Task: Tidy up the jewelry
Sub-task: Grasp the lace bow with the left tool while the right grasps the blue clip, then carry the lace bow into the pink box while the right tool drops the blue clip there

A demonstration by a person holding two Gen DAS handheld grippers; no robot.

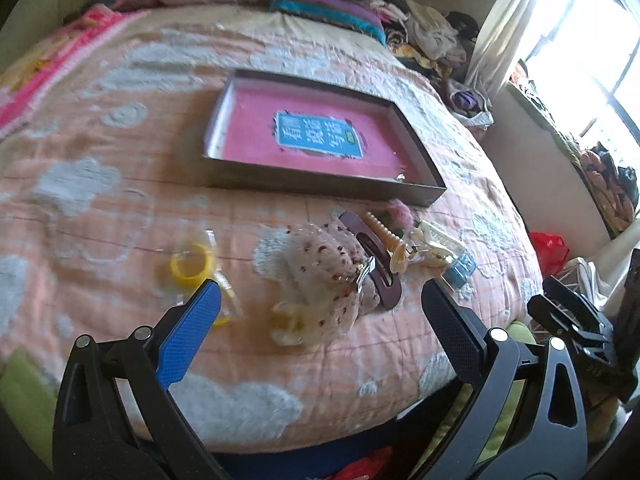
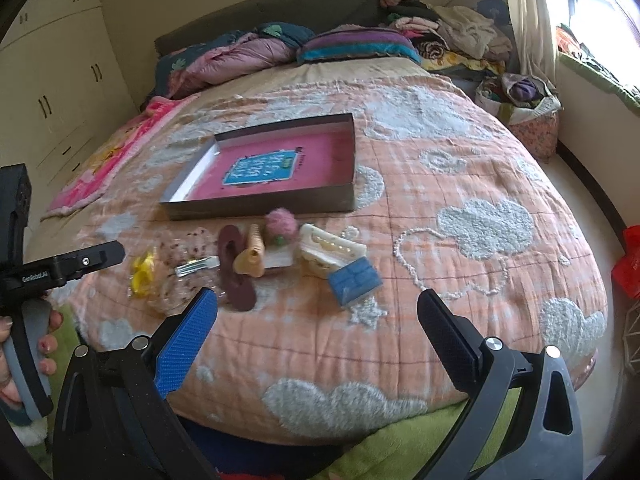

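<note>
A shallow dark box with a pink floor [image 1: 248, 144] [image 2: 320, 168] lies on the bed's quilt. In front of it is a row of accessories: a yellow ring in clear wrap [image 1: 191, 266] [image 2: 143, 272], a beaded mesh pouch [image 1: 324, 276], a maroon hair clip [image 1: 380, 264] [image 2: 236, 272], a pink pompom [image 2: 282, 222], a cream claw clip [image 2: 330, 250] and a blue rectangular piece [image 2: 354, 280]. My left gripper [image 1: 320, 296] hangs open just before the pouch. Wide open too, my right gripper [image 2: 318, 306] hovers near the blue piece. Neither holds anything.
Folded blankets and clothes [image 2: 360, 44] are piled at the head of the bed. A hand [image 2: 24, 356] holds the left gripper's handle at the left edge of the right wrist view. A window and curtain [image 1: 520, 32] stand to the right, with a red bag [image 1: 550, 250] on the floor.
</note>
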